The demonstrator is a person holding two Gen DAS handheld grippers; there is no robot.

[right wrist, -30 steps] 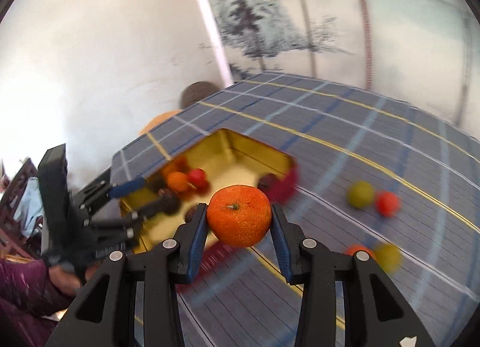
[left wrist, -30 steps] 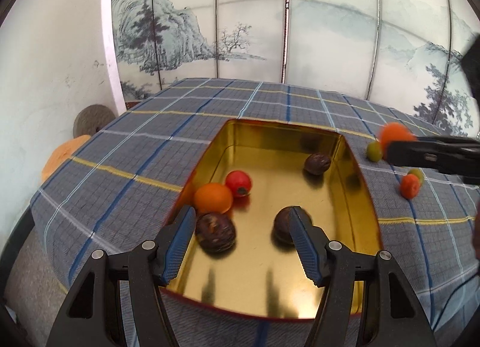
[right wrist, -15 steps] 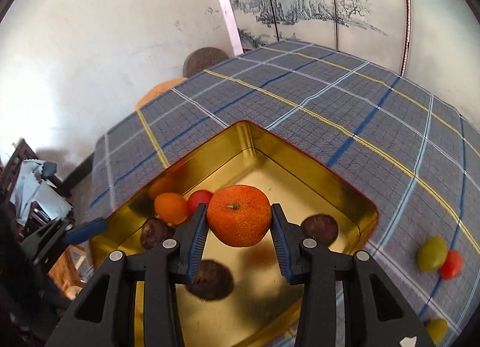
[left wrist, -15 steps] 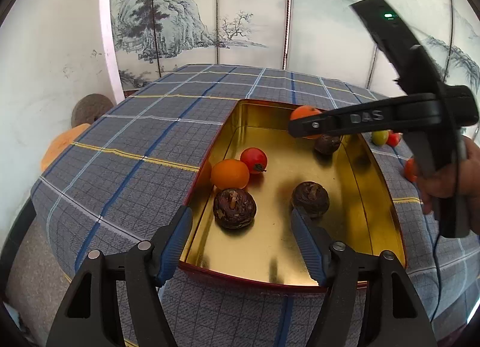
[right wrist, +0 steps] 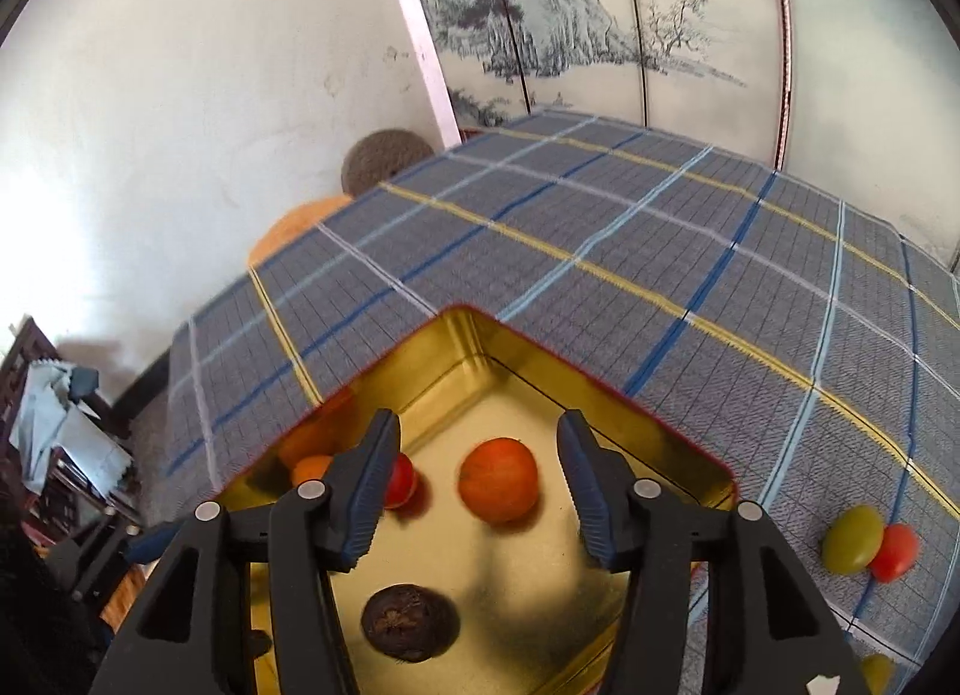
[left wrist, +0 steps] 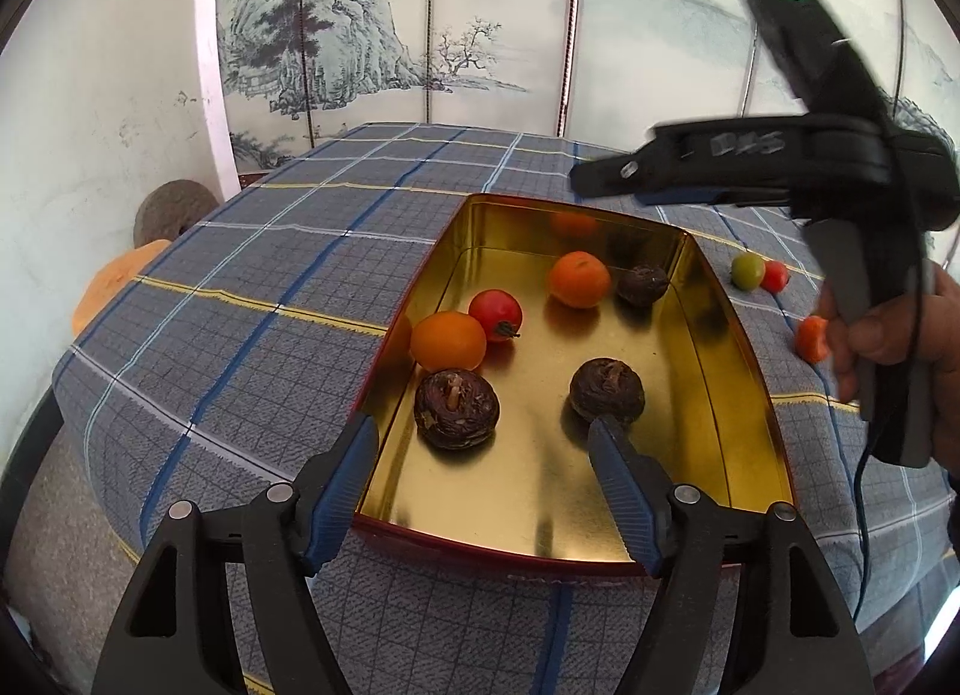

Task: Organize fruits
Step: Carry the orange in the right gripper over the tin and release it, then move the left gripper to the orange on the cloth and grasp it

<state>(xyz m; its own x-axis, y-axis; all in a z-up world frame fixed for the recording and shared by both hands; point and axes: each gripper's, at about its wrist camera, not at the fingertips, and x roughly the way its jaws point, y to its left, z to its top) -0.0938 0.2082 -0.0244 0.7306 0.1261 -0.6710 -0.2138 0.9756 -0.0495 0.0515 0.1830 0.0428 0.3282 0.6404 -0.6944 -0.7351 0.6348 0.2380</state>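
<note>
- Left wrist view: the left gripper [left wrist: 483, 443] hung spread and empty over the near end of the gold tin [left wrist: 744, 359]; the mandarin [left wrist: 578, 278] lay inside near the far wall, beside a dark brown fruit [left wrist: 643, 285].
- Right wrist view: the right gripper [right wrist: 477, 446] stood spread above the tin [right wrist: 600, 389], holding nothing, the mandarin [right wrist: 498, 479] resting on the floor below it.

Each claw [left wrist: 483, 443] is black plastic with ribbed blue pads [left wrist: 342, 485] and silver screws. The right claw [right wrist: 474, 473] has a black cable; bare skin shows on the hand [left wrist: 888, 329].
</note>
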